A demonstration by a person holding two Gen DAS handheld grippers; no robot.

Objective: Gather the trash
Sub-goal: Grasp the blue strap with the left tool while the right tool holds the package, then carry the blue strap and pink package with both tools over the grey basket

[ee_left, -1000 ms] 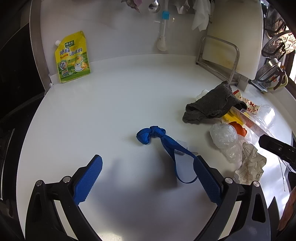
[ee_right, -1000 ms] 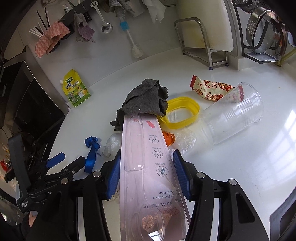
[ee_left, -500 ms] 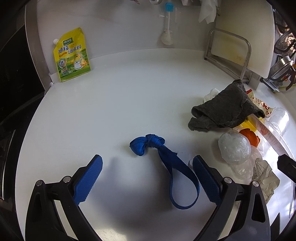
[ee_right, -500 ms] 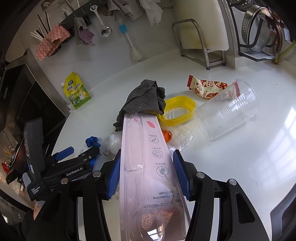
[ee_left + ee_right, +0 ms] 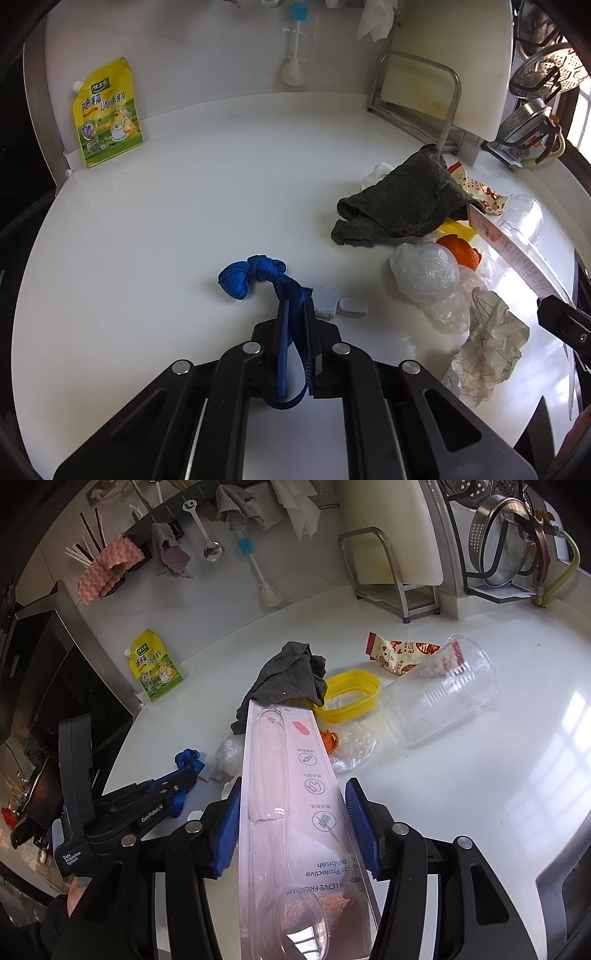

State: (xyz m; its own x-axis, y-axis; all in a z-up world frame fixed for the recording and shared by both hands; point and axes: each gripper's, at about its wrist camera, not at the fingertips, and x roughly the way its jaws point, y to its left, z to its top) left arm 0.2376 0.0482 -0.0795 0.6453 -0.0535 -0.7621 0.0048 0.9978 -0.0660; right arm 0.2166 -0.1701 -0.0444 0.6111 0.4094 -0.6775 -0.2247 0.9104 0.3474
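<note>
Closing just now, left gripper fingers pinch blue strap; pickup secured, right gripper fingers clamp toothbrush package.

Knotted blue strap pinched at its loop on the white table, clear toothbrush package clamped lengthwise, crumpled wrappers beside
</note>
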